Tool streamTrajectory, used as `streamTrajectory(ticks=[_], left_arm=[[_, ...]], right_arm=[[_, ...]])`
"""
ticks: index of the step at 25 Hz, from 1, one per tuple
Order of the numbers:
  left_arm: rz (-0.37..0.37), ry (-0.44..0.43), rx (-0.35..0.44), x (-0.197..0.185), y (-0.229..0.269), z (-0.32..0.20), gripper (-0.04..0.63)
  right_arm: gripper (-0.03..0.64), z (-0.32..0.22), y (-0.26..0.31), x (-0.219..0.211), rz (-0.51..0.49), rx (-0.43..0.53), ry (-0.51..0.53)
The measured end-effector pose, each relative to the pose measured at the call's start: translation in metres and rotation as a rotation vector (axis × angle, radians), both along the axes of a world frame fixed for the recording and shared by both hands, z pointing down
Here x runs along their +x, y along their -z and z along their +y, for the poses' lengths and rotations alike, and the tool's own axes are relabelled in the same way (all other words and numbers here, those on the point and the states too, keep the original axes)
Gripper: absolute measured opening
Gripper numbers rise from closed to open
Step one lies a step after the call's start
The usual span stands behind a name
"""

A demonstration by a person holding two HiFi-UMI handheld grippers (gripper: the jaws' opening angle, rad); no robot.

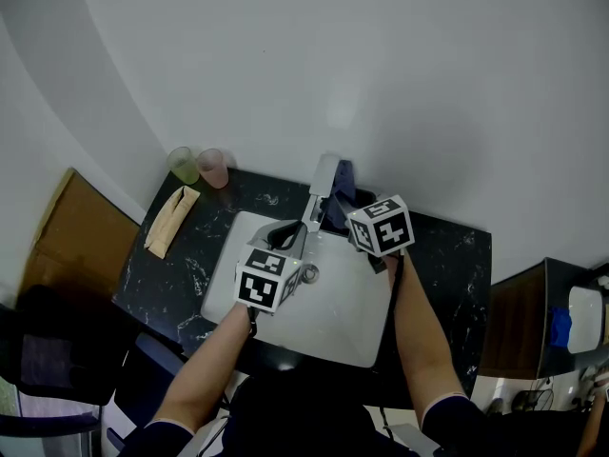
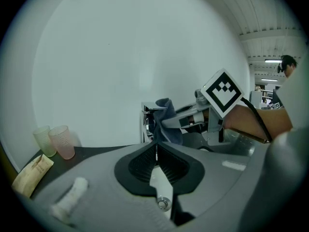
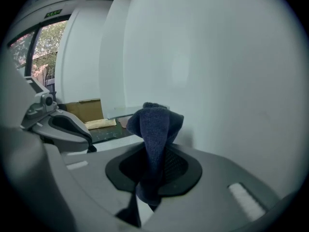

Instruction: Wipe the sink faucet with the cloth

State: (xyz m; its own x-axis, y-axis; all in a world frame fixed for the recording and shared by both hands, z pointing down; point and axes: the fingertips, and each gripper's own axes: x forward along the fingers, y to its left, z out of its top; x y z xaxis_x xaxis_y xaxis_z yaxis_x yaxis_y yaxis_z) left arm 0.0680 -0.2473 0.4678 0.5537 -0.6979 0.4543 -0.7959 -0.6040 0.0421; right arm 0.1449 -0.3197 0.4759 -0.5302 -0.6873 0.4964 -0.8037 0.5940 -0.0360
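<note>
My right claw (image 3: 154, 167) is pinching the dark blue knitted cloth (image 3: 157, 124). The cloth is soft and woolly, with small ribs in the knit. It stands up from between the two black jaws like a little bunched hood, and a short tail hangs down under them. The folded top pokes out past my claw tips. Just in front of those tips is the shiny silver square-topped faucet (image 1: 324, 173), and the cloth's top sits up against its upper part, on the side nearest my right claw. I cannot tell how hard it presses there. My left claw (image 2: 156, 151) has its jaws pressed together with nothing in them. It sits lower and nearer to me than the right one, over the white square sink (image 1: 335, 324), and it points at the faucet's spout. The sink is set in a black stone counter with white flecks (image 1: 447, 255). Far off to the left of my left claw, at the back of the counter, stand a pale green plastic cup (image 1: 183, 165) and a pink plastic cup (image 1: 213, 168), side by side. A flat tan paper packet (image 1: 171, 219) lies just in front of them.
</note>
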Motion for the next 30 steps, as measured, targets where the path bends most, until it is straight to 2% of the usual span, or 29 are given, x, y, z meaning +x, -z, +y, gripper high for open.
streamTrajectory(ticks=[14, 21, 26, 30], left_arm=[[0.011, 0.001, 0.002, 0.000, 0.000, 0.000, 0.008], [0.017, -0.009, 0.011, 0.000, 0.000, 0.001, 0.005], [0.028, -0.045, 0.003, 0.002, 0.000, 0.000, 0.003], [0.046, -0.116, -0.009, 0.003, 0.000, 0.005, 0.009]], right_arm=[[0.063, -0.009, -0.079, 0.000, 0.047, -0.121, -0.041], [0.063, 0.008, -0.081, -0.012, 0.073, -0.124, -0.001], [0.063, 0.031, -0.081, -0.030, 0.057, -0.109, 0.037], [0.063, 0.050, -0.083, -0.039, 0.052, -0.111, 0.019]])
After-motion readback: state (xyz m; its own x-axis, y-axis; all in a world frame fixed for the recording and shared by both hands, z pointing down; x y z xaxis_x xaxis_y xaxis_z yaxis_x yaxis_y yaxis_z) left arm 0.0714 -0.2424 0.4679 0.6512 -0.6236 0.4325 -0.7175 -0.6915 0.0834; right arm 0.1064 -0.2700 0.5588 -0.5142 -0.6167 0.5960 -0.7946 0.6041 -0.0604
